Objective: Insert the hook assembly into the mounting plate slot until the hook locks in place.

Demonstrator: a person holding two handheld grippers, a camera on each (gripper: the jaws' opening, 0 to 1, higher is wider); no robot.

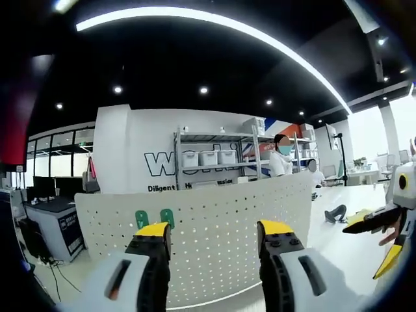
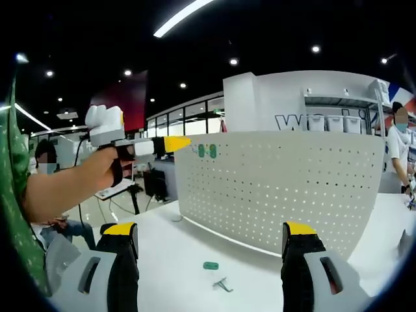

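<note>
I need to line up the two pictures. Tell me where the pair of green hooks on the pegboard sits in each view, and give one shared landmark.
Left gripper view: the green hooks sit low left of centre, near the pegboard's top edge, just above the left gripper's left jaw.
Right gripper view: the green hooks sit at the pegboard's upper left corner, just right of the other gripper's yellow tip.
Shared landmark: the white shelf bins behind the board.

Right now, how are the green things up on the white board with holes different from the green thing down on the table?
The green hooks on the pegboard are a pair, mounted upright near the board's top edge; the green piece on the table is single, lying flat in front of the board. The mounted pair sits beside the left tongs; the table piece sits by a small metal hook. Both are green.
</note>
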